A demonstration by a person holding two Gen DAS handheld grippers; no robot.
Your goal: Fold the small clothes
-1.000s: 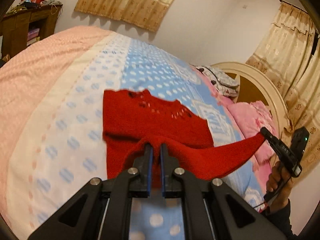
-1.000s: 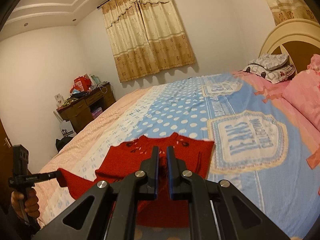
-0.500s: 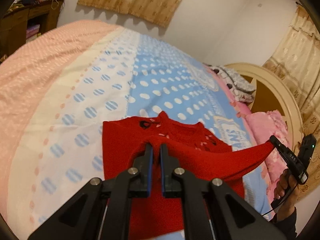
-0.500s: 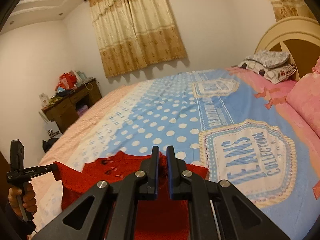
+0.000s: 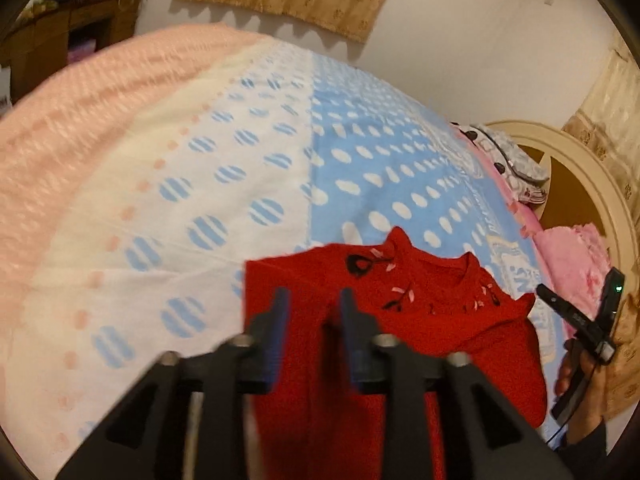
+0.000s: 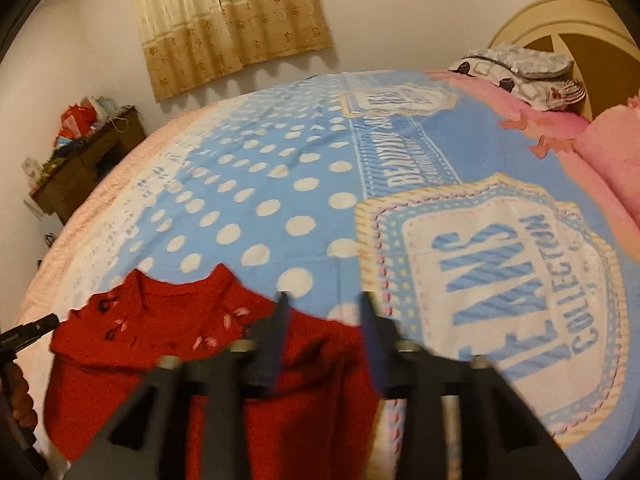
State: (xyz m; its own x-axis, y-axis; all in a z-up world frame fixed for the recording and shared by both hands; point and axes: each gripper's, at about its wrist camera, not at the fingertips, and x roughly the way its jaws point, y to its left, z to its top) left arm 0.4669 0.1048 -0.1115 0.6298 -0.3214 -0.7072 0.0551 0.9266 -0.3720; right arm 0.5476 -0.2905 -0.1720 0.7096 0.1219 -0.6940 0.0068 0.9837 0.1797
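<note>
A small red knit sweater [image 5: 404, 344] with a decorated collar lies folded on the bed near the front edge; it also shows in the right wrist view [image 6: 168, 352]. My left gripper [image 5: 310, 308] is open and empty, just above the sweater's left part. My right gripper [image 6: 323, 314] is open and empty over the sweater's right edge. The right gripper also shows at the right of the left wrist view [image 5: 560, 304], clear of the cloth. The tip of the left gripper shows at the left edge of the right wrist view [image 6: 32, 330].
The bed [image 6: 304, 184] has a blue dotted blanket with a lettered badge [image 6: 492, 280] and a pink side [image 5: 80, 92]. Pink pillows [image 6: 612, 152] and a headboard [image 5: 580, 176] are at the right. A wooden desk [image 6: 84, 156] stands by the far wall.
Both grippers have opened and let go of the red sweater. The folded-over part has dropped onto the rest of the sweater. Both views have tilted down and forward.
</note>
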